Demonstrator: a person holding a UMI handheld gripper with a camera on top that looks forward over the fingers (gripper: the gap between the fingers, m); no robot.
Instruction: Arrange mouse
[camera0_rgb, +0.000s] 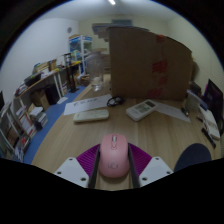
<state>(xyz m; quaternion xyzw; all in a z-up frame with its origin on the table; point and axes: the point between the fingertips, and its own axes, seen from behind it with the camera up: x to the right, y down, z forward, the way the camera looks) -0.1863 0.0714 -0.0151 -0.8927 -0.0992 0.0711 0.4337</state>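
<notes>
A pink computer mouse (112, 153) sits between my two fingers, its length pointing away from me. My gripper (113, 170) is shut on it, with both dark fingers (96, 172) pressed against its sides and the purple pads (88, 156) spread to either side. The mouse is above the near part of a wooden table (150, 135).
Beyond the fingers on the table lie a white keyboard (92, 114), a small dark mouse (117, 101) and a white flat device (141, 109). A large cardboard box (150, 62) stands at the back. Shelves (38, 95) stand at the left. A dark object (192, 157) is near right.
</notes>
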